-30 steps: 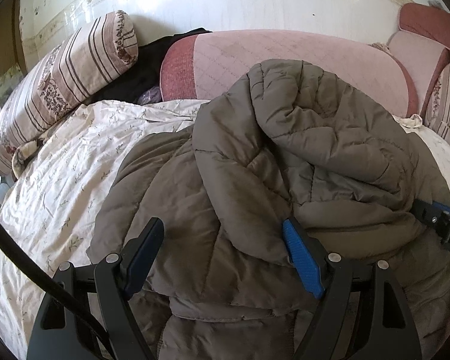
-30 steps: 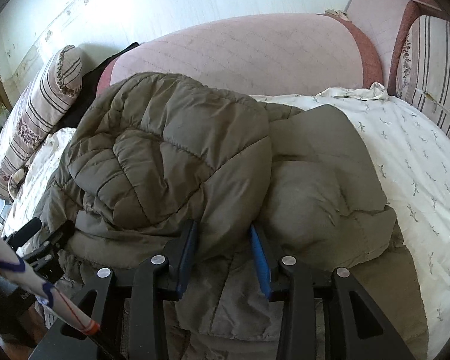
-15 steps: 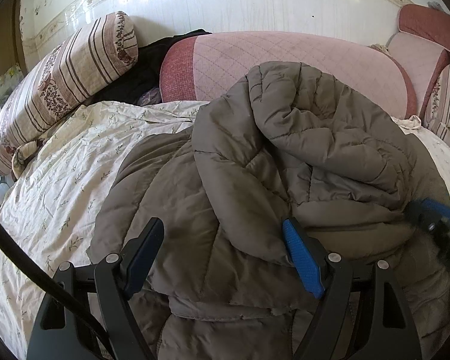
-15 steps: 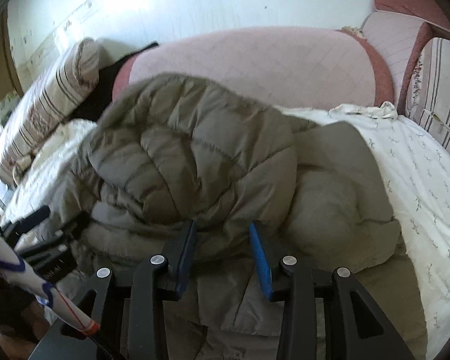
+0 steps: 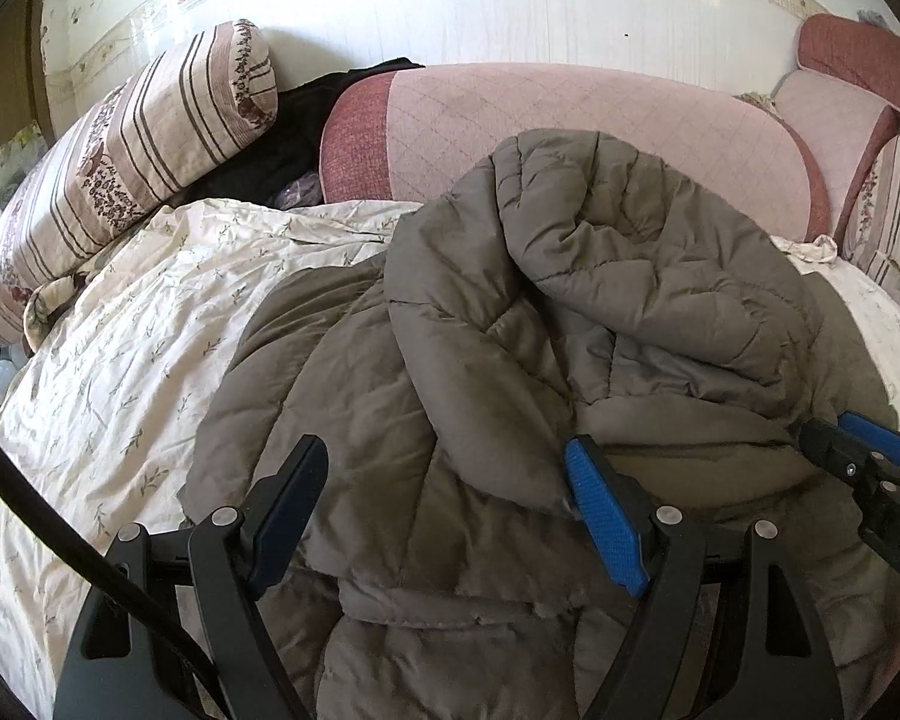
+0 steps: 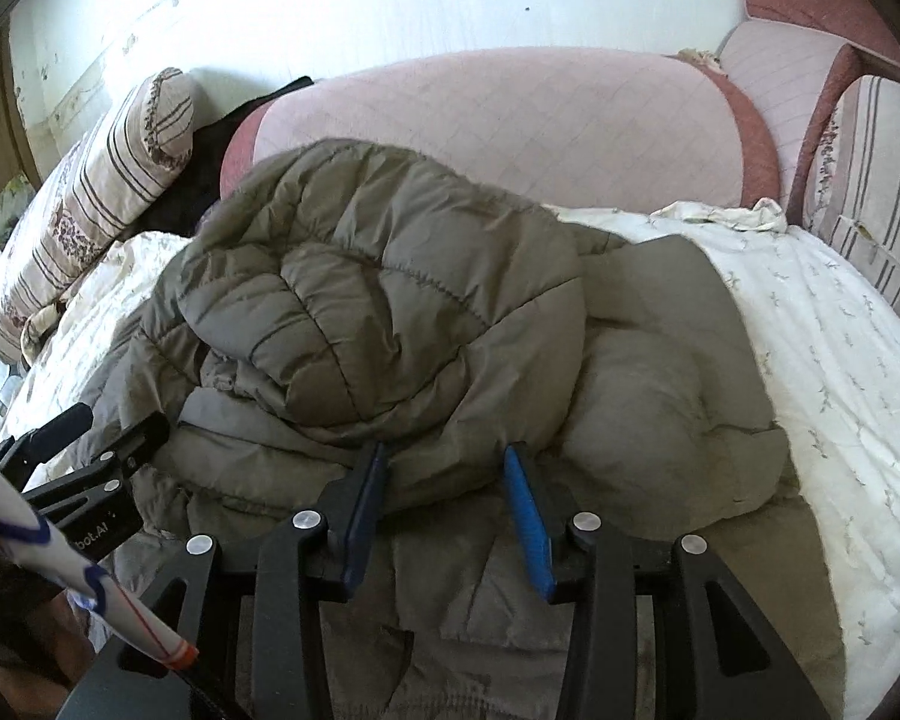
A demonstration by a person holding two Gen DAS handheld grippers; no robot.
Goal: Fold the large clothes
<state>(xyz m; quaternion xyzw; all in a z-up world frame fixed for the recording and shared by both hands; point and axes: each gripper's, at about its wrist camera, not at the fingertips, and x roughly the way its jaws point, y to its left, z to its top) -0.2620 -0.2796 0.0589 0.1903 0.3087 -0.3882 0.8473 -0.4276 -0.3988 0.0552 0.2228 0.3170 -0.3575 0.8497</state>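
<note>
A large olive-grey quilted jacket lies bunched on the bed, with a padded part folded over onto its middle. It also fills the right wrist view. My left gripper is open, low over the jacket's near edge, with cloth lying between its fingers. My right gripper is open, its fingers either side of the folded part's lower edge. The right gripper shows at the right of the left wrist view; the left gripper shows at the left of the right wrist view.
The bed has a cream floral sheet. A pink quilted cushion runs along the back. A striped bolster lies at the left with dark clothing beside it. Striped cushions stand at the right.
The right gripper has drawn back and down a little, so the jacket sits farther from it. The left gripper has hardly moved. The jacket's folded part has settled slightly.
</note>
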